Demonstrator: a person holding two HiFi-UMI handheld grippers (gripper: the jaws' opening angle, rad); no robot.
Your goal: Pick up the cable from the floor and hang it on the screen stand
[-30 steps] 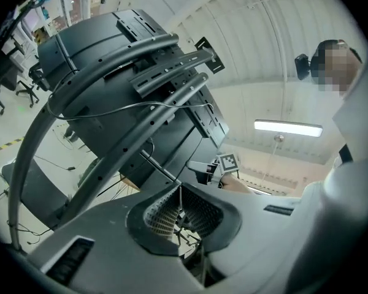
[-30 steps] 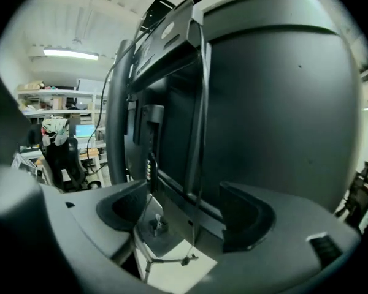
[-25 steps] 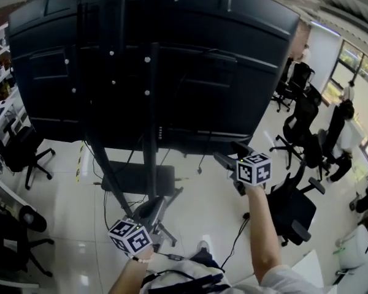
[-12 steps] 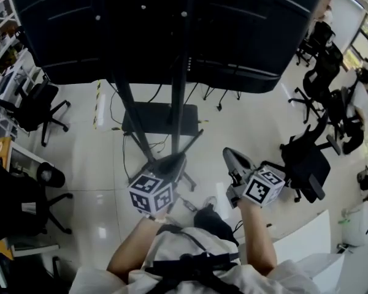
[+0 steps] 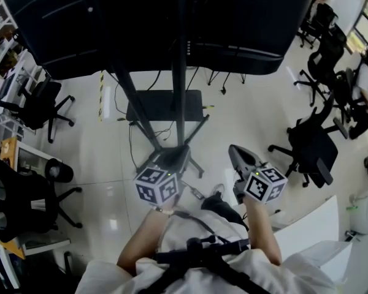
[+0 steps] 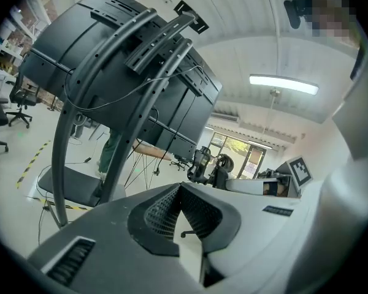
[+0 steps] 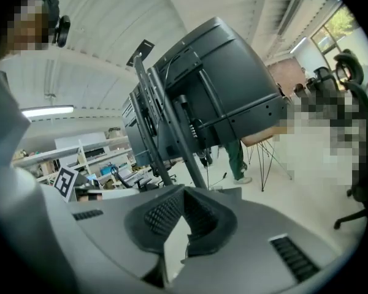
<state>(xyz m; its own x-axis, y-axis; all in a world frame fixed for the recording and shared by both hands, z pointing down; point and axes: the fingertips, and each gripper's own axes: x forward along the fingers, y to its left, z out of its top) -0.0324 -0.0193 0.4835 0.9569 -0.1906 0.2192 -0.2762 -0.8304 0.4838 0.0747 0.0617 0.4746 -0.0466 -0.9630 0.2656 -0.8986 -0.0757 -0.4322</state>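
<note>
Left tool (image 6: 179,188): jaws closed together with nothing between them. I hold it low in front of my body, pointing up at the stand.
Right tool (image 7: 183,195): jaws likewise closed and empty. It sits beside the left one, apart from the stand.
Cable (image 6: 98,108): a thin line draped in a slack loop across the curved uprights of the screen stand (image 5: 180,90), behind the screen (image 5: 233,17). I judge this to be the task's cable, already off the floor (image 5: 245,121).
Floor wires (image 5: 133,143): thin dark runs near the base plate (image 5: 165,106). I cannot tell whether any belongs to the task.
Stage, my judgement: hanging looks done, and neither tool is on the cable.
Risk one: the loop seems to rest on sloping bars by its own weight alone, so a nudge to the stand could slide it off.
Risk two: with both tools closed, I cannot catch it if it slips.
Risk three: I could mistake a floor wire for the cable and tug a plugged lead.
Risk four: the stand's legs are close to my feet and office chairs (image 5: 313,152) stand nearby, so a careless step could snag.
</note>
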